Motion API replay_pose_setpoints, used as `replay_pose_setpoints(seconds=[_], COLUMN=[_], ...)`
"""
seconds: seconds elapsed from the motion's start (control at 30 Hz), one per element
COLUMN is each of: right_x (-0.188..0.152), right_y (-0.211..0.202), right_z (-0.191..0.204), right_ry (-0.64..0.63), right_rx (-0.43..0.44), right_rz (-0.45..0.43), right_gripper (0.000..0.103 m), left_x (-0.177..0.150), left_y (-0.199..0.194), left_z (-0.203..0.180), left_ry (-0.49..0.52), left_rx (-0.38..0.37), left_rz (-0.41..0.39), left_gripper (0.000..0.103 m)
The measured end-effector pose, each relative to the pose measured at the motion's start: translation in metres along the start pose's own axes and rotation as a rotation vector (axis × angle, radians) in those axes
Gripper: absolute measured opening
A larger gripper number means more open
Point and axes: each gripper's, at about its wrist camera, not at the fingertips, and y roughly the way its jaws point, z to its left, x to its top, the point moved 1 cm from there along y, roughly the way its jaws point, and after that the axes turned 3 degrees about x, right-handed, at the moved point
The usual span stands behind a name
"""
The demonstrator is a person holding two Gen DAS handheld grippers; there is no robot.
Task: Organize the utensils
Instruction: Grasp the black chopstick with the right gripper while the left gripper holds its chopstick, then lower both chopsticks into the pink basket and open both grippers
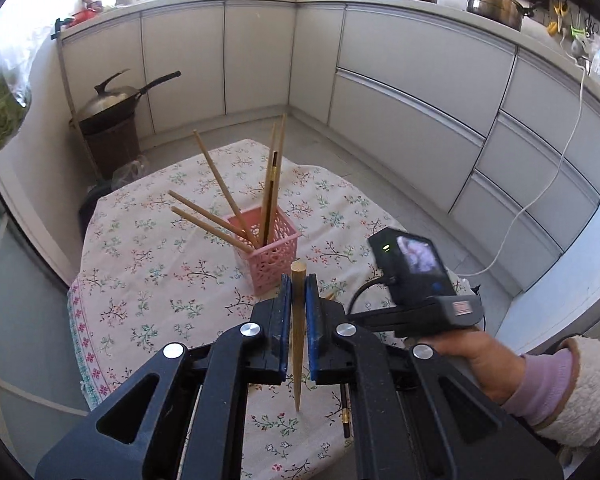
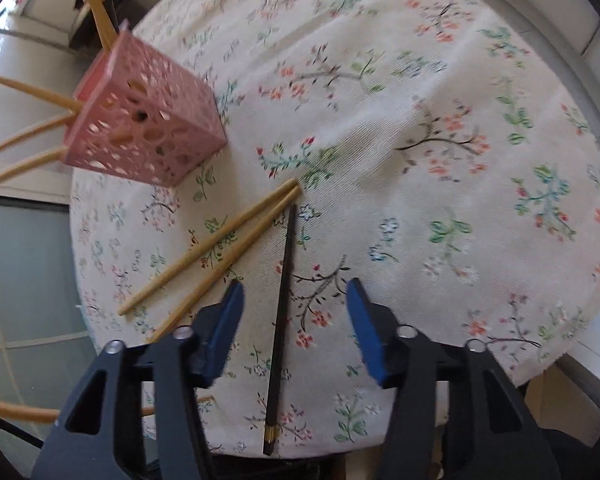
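Floral worktop (image 2: 380,80): left claw (image 1: 299,296) grips wooden chopstick (image 1: 299,320), next into pink basket (image 1: 266,258); right claw (image 2: 296,312), half-open, straddles black chopstick (image 2: 282,300), not yet gripping.

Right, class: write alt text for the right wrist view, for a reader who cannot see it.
The open right gripper points down at a black chopstick lying between its blue fingers on a floral tablecloth. Two wooden chopsticks lie to its left, and a pink basket holding more chopsticks stands beyond them.
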Motion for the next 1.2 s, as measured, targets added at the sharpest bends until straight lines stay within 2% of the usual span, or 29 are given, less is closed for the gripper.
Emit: replay_pose_setpoints(seconds=[0.03,0.07,0.13,0.2,0.23,0.27,0.33,0.5,0.67,0.77,0.9,1.2], right_x=[0.001,0.001,0.001,0.001,0.001,0.001,0.002,0.000,-0.014,-0.023,-0.033,-0.027], right_y=[0.003,0.004,0.011,0.014,0.014,0.014,0.012,-0.020,-0.089,-0.132,-0.185,-0.266], right_z=[0.005,0.012,0.023,0.026,0.026,0.025,0.013,-0.008,-0.013,-0.014,-0.010,0.003], right_ry=[-0.018,-0.044,-0.081,-0.092,-0.096,-0.091,-0.047,-0.042,-0.113,-0.139,-0.179,-0.208], right_rx=[-0.024,-0.044,-0.073,-0.096,-0.112,-0.114,-0.053,-0.019,0.011,0.075,0.124,0.230], right_rz=[-0.006,-0.021,0.000,-0.014,-0.024,-0.025,-0.032,-0.156,-0.348,-0.441,-0.575,-0.757], right_gripper=[0.046,0.041,0.024,0.018,0.010,0.007,0.005,0.005,0.005,0.005,0.005,0.005], left_x=[-0.001,-0.001,-0.001,-0.001,-0.001,-0.002,-0.003,-0.002,0.004,0.008,0.018,0.074], left_y=[-0.001,-0.002,-0.005,-0.006,-0.006,-0.005,-0.004,-0.004,-0.010,-0.015,-0.030,-0.078], left_z=[0.001,0.002,0.004,0.004,0.003,0.003,0.003,0.008,0.009,0.008,0.006,0.022], left_ry=[-0.004,-0.007,-0.005,-0.001,0.001,0.004,0.000,-0.030,-0.071,-0.091,-0.130,-0.263], left_rx=[-0.001,-0.002,-0.005,-0.007,-0.004,-0.003,0.004,0.014,0.004,-0.010,-0.009,0.012], left_rz=[-0.004,-0.008,-0.018,-0.022,-0.022,-0.019,-0.015,-0.026,-0.068,-0.096,-0.164,-0.381], left_gripper=[0.006,0.006,0.006,0.006,0.006,0.006,0.006,0.006,0.006,0.006,0.006,0.006])
